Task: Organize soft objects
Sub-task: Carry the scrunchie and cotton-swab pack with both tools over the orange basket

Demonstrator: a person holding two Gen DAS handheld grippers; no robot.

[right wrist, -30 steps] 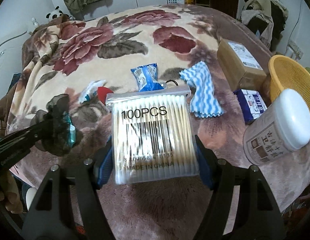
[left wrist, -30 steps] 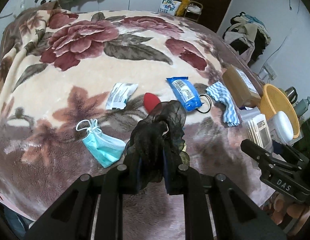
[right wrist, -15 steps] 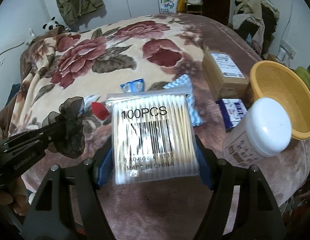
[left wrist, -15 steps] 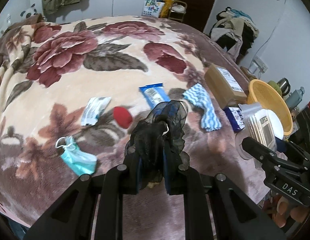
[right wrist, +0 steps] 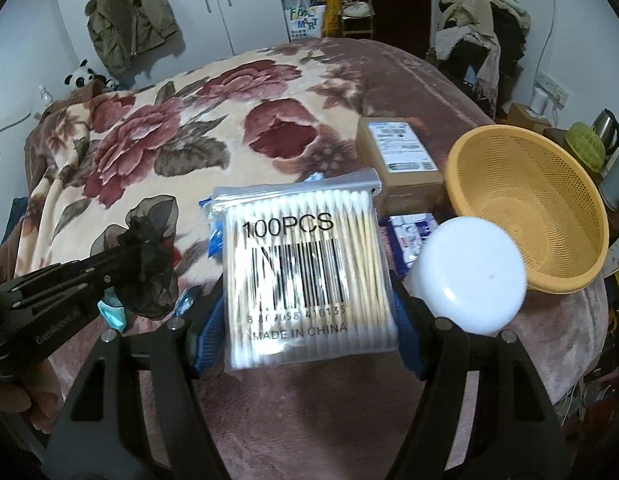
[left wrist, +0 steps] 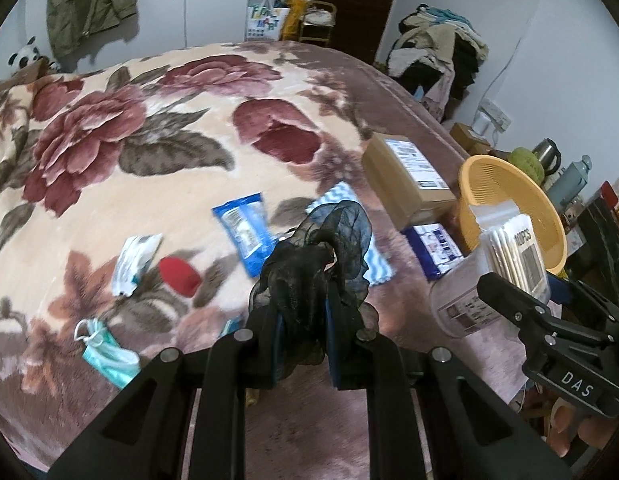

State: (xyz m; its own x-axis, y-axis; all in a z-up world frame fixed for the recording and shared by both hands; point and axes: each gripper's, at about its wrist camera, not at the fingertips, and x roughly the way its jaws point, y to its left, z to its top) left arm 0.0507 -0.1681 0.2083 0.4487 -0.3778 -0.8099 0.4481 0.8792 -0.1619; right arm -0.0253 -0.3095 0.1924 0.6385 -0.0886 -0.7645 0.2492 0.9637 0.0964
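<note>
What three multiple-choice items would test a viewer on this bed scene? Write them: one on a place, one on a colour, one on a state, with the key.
1. Where does the cardboard box lie?
A. inside the basket
B. on the blanket, left of the basket
C. on the floor

2. What colour is the mesh basket?
A. yellow-orange
B. green
C. white

3. What is the state of the right gripper?
A. open and empty
B. shut on a face mask
C. shut on the cotton swab bag

Key:
1. B: in the right wrist view the box rests on the floral blanket beside the basket's left rim.
2. A: its whole wall is yellow-orange.
3. C: the cotton swab bag sits clamped between the blue pads, while the left gripper pinches the black scrunchie.
</note>
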